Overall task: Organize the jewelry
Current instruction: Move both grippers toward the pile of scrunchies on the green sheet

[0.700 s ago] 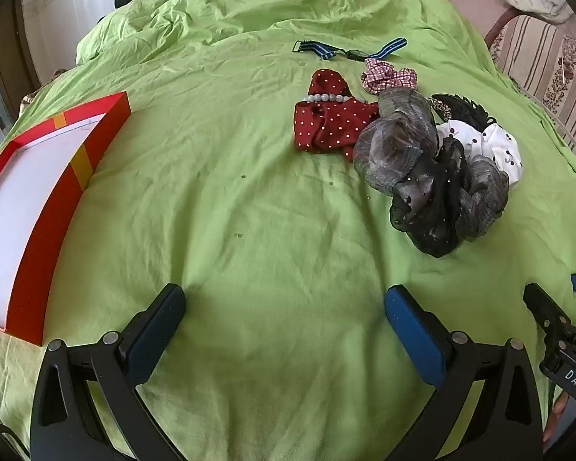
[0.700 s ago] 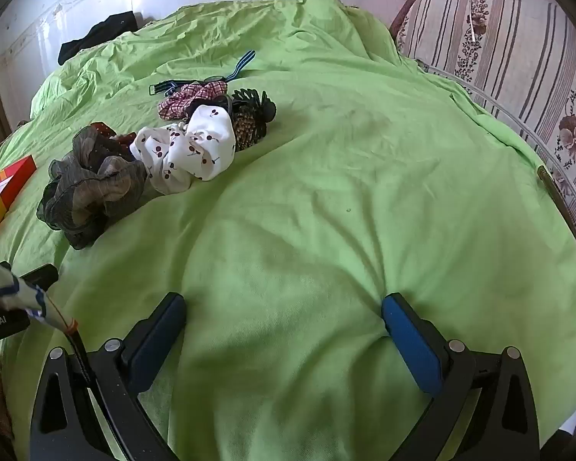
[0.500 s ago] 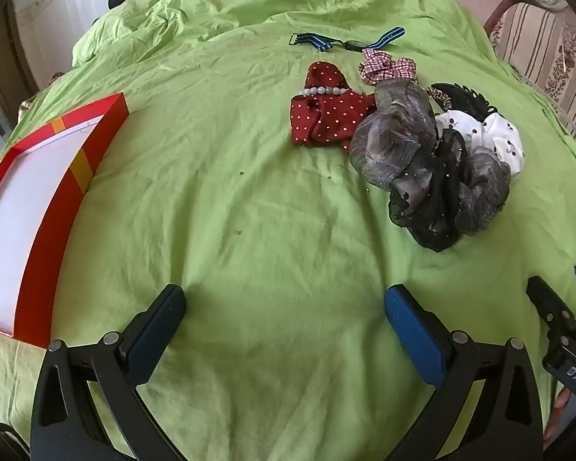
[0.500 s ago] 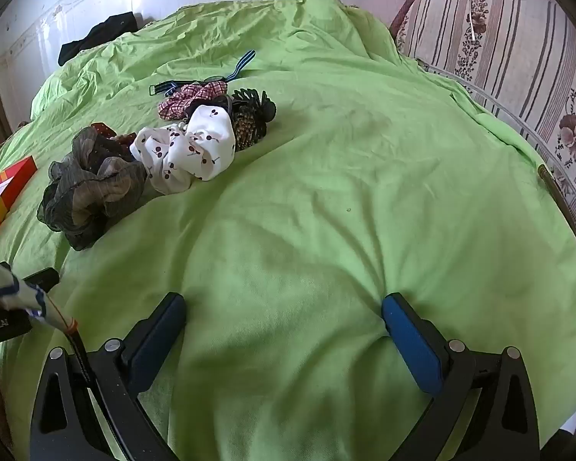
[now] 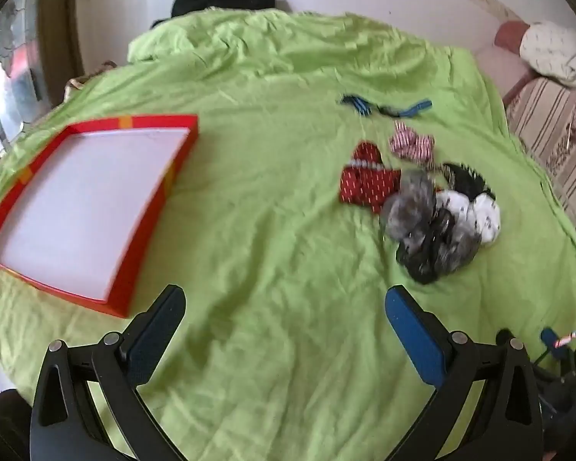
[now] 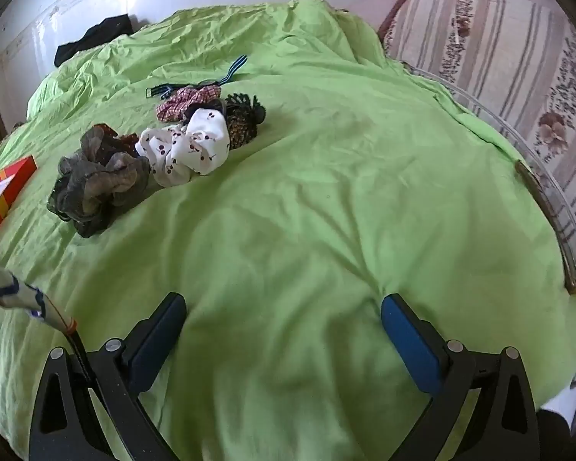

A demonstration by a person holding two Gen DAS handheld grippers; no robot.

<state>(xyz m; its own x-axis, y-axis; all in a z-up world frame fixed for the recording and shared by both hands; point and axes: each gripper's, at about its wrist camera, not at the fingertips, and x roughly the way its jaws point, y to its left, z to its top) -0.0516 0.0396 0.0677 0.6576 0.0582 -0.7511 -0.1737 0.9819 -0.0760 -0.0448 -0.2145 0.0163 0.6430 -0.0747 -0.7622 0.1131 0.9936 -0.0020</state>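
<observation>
Grey gauze scrunchie (image 5: 428, 223) lies bunched on the bed's right half, touching a white cherry-print scrunchie (image 6: 188, 146), a red dotted bow (image 5: 366, 182), a plaid scrunchie (image 5: 411, 144) and a black claw clip (image 6: 245, 115); a blue striped band (image 5: 384, 106) lies just beyond them. Near the bed's left edge sits an open red box (image 5: 149, 230) with a white floor. Bare lime sheet (image 6: 326, 192) stretches between box and pile. Left tongs (image 5: 284, 319) and right tongs (image 6: 282, 322) are both spread wide, holding nothing. A striped sofa (image 6: 499, 57) flanks the right edge; a white wall stands behind.
</observation>
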